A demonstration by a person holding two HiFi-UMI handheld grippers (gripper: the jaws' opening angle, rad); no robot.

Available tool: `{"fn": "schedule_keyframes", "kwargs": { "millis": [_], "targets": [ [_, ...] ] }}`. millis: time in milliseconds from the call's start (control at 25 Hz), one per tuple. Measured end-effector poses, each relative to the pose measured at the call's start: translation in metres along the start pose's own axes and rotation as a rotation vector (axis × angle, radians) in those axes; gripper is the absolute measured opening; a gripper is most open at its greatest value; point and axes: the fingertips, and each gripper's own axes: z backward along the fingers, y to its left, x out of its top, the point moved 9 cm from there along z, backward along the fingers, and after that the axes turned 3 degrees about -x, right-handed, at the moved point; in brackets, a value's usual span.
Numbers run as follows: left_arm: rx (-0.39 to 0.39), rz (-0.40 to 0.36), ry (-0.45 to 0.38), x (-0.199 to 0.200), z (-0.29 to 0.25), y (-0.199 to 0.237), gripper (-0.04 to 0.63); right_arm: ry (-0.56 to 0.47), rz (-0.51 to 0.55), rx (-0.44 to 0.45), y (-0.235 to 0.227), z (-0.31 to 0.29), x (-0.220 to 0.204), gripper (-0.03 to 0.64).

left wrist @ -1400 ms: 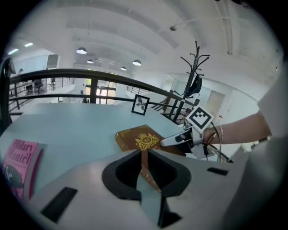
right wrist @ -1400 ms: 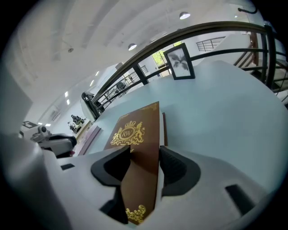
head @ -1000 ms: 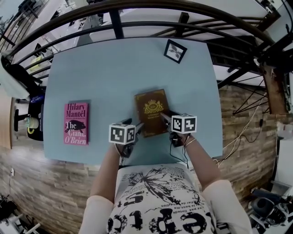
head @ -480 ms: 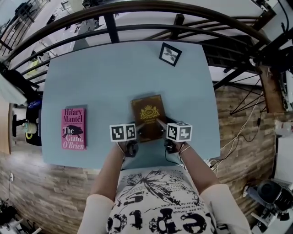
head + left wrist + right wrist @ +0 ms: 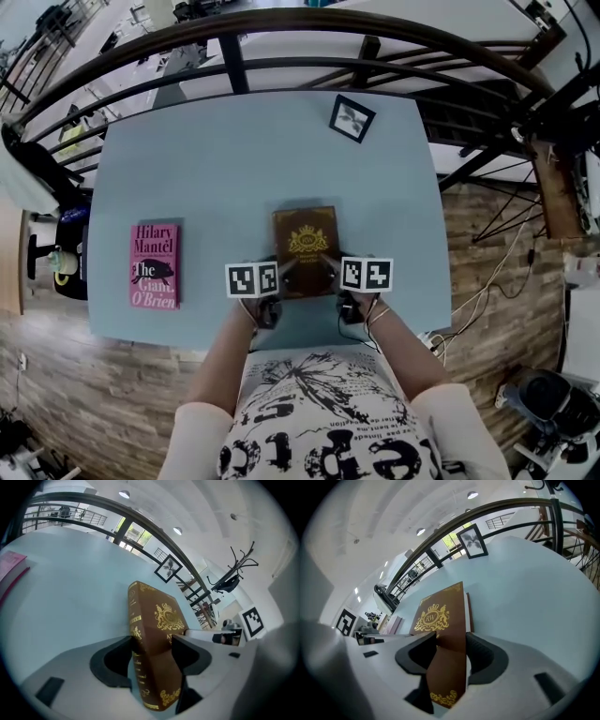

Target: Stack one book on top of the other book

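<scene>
Left tool (image 5: 284,269) and right tool (image 5: 330,264) now sit level with each other at the near corners of the brown book (image 5: 306,234). A second ago the right one stood further up the book's right edge, and the book looked slightly skewed between them. It now looks squarer to both.

The left tool has the spine side between its jaws. Both pads lie against the book, one on the gilt cover and one underneath. The right tool has the opposite long edge between its jaws, which are closing at this moment. One pad is on the cover and the other against the underside by the page block, so it reads as a grip just being completed.

The jaws stand fairly wide because the volume is thick. The book's far end, ahead of both tools, still seems to rest on the table (image 5: 234,159). Whether the near end has left the surface I cannot tell.

For the task, this looks like the end of the grasping step: both sides are taken and no lift or carry has begun. The pink book (image 5: 156,265) lies flat and untouched, well off to the left tool's outer side. My judgement is that the next move is a level lift with both tools, then a sideways carry over it. An uneven squeeze could let the heavy book twist.
</scene>
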Motion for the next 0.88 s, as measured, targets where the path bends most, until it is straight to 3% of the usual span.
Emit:
{"fn": "schedule_keyframes", "kwargs": {
  "millis": [240,480,880],
  "targets": [
    [0.039,-0.041,-0.017,0.005,0.023,0.005,0.265,-0.032,0.073,-0.009,0.029,0.005,0.000,0.181],
    [0.074,-0.082,-0.070,0.014,0.060,0.011,0.265,-0.046,0.078,0.030,0.063,0.006,0.005,0.178],
    [0.064,-0.161,-0.084,0.039,0.139,0.075,0.265,-0.082,0.024,0.040,0.161,-0.023,0.000,0.172]
  ]
}}
